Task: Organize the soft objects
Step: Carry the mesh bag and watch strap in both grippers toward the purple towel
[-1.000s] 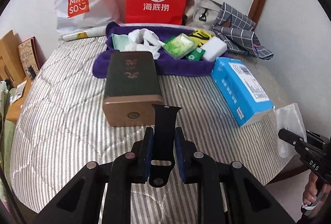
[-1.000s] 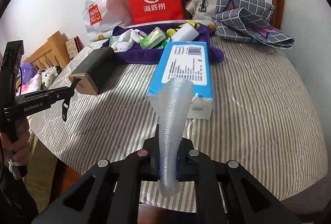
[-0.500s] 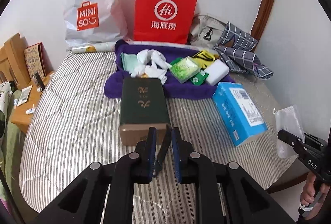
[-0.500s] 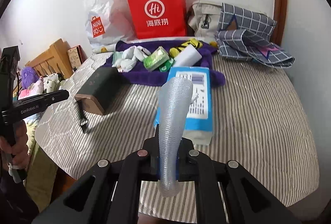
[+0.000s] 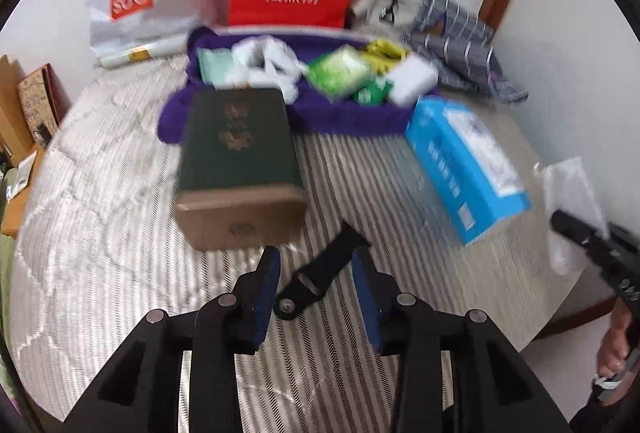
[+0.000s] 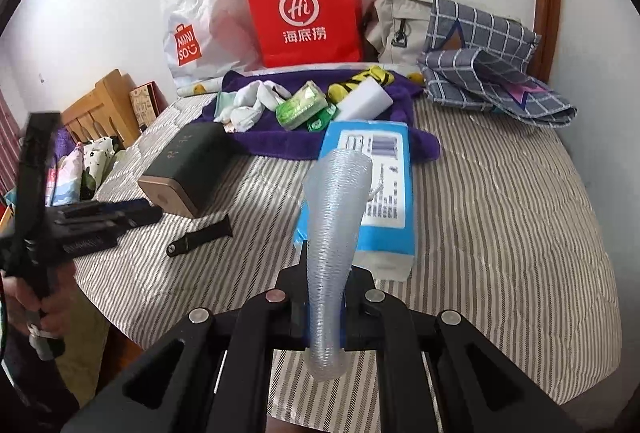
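- Letting go is what the left gripper (image 5: 316, 269) looks to be doing: its jaws have just been opening, and the black watch strap (image 5: 320, 273) lies slanted between them on the striped quilt (image 5: 100, 233), no pad pressing on it.
- That strap sits just in front of the dark green box (image 5: 240, 161), on the near side, well short of the purple towel (image 5: 348, 117) behind the box where the other soft bits are piled. My guess is it's parked, not sorted yet.
- Right gripper (image 6: 325, 313) is clamped tight on a clear ribbed plastic bag (image 6: 334, 217), pinched low so the rest stands up like a funnel, off to the right of the box and in front of the blue carton (image 6: 376, 185).
- Probably holding the bag ready as the place to stuff the strap into.
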Demonstrator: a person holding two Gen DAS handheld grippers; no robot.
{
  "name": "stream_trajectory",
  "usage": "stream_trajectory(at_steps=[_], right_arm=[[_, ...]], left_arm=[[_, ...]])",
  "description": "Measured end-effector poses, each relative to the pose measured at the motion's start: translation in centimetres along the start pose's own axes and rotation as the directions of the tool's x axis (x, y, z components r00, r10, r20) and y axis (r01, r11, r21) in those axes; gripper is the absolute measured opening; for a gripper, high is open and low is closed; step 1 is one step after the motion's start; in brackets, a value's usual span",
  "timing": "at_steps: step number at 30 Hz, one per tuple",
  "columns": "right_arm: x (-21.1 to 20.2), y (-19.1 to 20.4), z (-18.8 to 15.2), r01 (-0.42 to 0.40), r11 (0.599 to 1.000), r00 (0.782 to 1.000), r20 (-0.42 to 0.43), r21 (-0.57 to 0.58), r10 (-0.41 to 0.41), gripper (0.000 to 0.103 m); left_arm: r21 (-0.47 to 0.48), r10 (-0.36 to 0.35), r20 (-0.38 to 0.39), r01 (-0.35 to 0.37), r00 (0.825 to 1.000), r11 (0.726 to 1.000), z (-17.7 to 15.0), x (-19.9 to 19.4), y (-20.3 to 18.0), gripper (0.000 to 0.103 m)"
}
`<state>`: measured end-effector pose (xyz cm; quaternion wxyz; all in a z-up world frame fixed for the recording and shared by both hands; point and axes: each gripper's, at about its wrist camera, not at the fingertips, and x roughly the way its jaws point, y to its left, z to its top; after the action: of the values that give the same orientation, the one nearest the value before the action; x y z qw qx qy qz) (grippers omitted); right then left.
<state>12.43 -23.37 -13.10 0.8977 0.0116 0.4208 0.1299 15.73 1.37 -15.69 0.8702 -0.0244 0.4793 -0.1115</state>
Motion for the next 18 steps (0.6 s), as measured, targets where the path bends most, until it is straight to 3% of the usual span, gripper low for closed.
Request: stream_trajectory(at_steps=[6, 8, 14, 18], right_arm=[[1.0, -1.1, -1.5, 0.011, 1.0, 1.0, -0.029, 0.018, -0.01, 0.009], [1.4, -1.5, -1.9, 0.013, 1.0, 0.999, -0.042, 0.024, -0.012, 0.009], [2.4, -2.1, -2.2, 0.002, 0.999, 0.999, -0.053, 0.036, 0.0, 0.009], [2.7, -2.1, -1.9, -0.01, 0.999, 0.999, -0.049, 0.032, 0.012, 0.009]], left_arm=[[0.016, 0.024, -0.07, -0.023, 0.997, 1.0, -0.8, 4.1, -0.4, 0.035], [0.022, 0.028, -0.045, -0.027, 0.999, 0.999, -1.1, 4.1, -0.7, 0.038], [0.064, -0.047, -0.091, 0.053, 0.995, 0.997, -1.8, 3.8, -2.3, 0.042], [0.12, 0.051, -0.084, -0.041, 0.995, 0.992, -1.0, 4.4, -2.8, 0.042]])
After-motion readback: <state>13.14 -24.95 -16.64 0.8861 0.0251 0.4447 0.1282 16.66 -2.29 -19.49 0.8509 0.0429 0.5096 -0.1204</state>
